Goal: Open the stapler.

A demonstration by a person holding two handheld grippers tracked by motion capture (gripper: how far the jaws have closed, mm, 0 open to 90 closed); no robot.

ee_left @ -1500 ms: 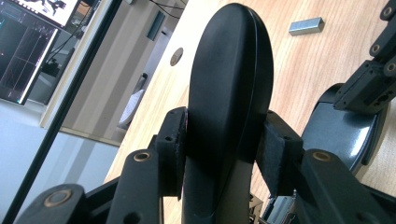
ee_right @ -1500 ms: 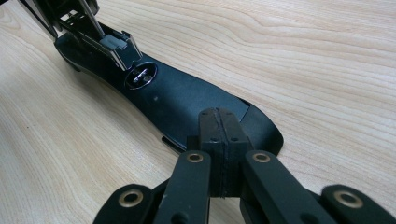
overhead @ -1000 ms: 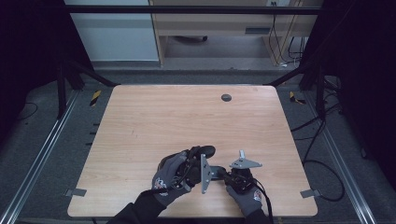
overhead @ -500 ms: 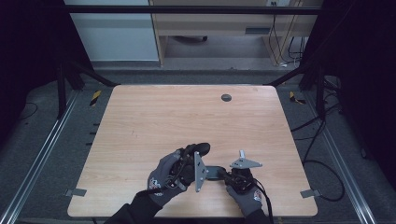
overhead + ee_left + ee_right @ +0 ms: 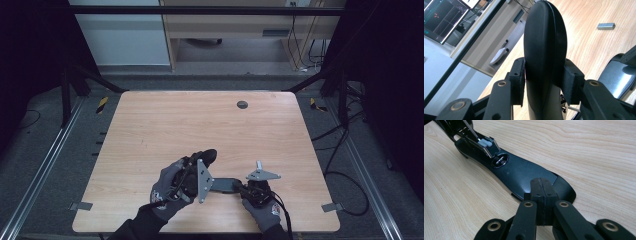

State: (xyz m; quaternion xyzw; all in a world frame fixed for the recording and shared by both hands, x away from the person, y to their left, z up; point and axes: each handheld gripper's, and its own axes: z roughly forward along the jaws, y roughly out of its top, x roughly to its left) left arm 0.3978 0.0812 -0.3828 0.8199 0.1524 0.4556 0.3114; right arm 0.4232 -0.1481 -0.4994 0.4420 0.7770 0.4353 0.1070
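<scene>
On the near half of the worktop (image 5: pixel 150 125) a black stapler lies opened out, and each hand has a part of it. At the left, the left tool (image 5: pixel 544 77) is clamped on the stapler's top arm (image 5: pixel 545 50), the rounded black cover pinched between both pads and lifted clear of the base, its tip pointing away from the person and up. In the high view that arm (image 5: pixel 206 156) rises beside the left hand (image 5: pixel 172 184).

To the right, the stapler base (image 5: pixel 524 173) lies flat on the wood, its long axis running left to right between the two hands, hinge end toward the left tool. The right tool (image 5: pixel 541 195) has its jaws together, pads pressed down on the free end of the base, pinning it rather than gripping it. The base's anvil plate (image 5: pixel 500 160) faces up.

The coming move likely turns on that hinge: the arm swings about it while the right hand (image 5: pixel 260 207) holds the base down.

A small strip of staples (image 5: pixel 606 25) lies on the wood beyond. The hinge and magazine are cut off at the frame corner, so whether staples are loaded cannot be told.
</scene>
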